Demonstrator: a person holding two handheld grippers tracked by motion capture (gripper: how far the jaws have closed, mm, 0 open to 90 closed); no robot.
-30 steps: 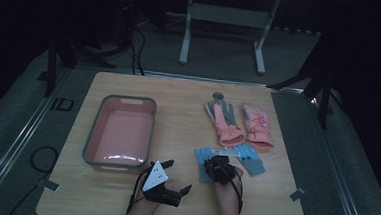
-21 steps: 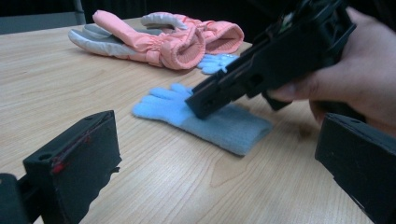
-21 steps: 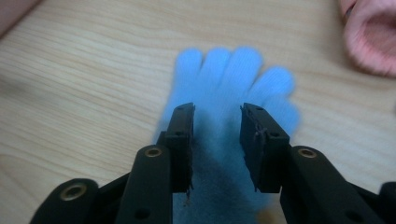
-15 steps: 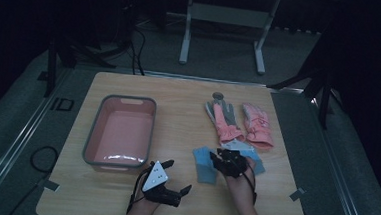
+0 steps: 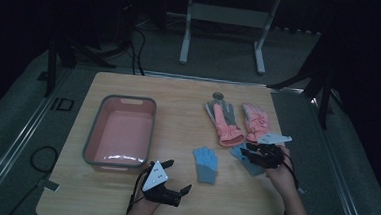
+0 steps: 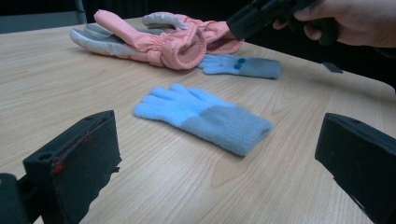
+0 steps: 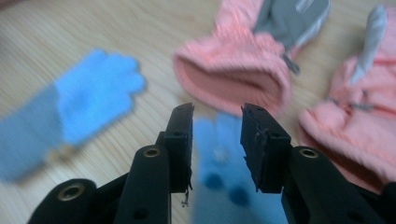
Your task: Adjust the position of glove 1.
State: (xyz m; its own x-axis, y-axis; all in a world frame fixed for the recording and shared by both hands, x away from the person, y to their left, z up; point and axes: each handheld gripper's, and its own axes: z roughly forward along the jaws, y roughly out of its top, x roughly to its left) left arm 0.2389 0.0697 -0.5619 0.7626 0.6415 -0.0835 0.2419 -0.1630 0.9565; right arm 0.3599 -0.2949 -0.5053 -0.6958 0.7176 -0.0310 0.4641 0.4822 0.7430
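A blue knit glove [image 5: 206,163] [image 6: 205,114] lies flat near the table's front, with my left gripper [image 5: 179,176] [image 6: 217,135] open wide just in front of it and nothing between its jaws. My right gripper [image 5: 248,152] [image 7: 217,114] hovers over a second blue glove [image 5: 250,167] [image 7: 219,158]. Its jaws have just been opening and stand apart with nothing between them. A person's hand holds it at the top right of the left gripper view [image 6: 261,16]. Two pink and grey gloves [image 5: 225,122] [image 5: 257,122] [image 7: 233,74] lie side by side just beyond.
A grey bin with a pink inside [image 5: 93,131] stands empty on the left half of the wooden table [image 5: 179,102]. A small round grey thing [image 5: 218,95] lies beyond the pink gloves. A dark floor with stands and cables surrounds the table.
My right gripper has moved right, off the near blue glove and over to the other one, and its jaws now stand wider. The left gripper has kept still.
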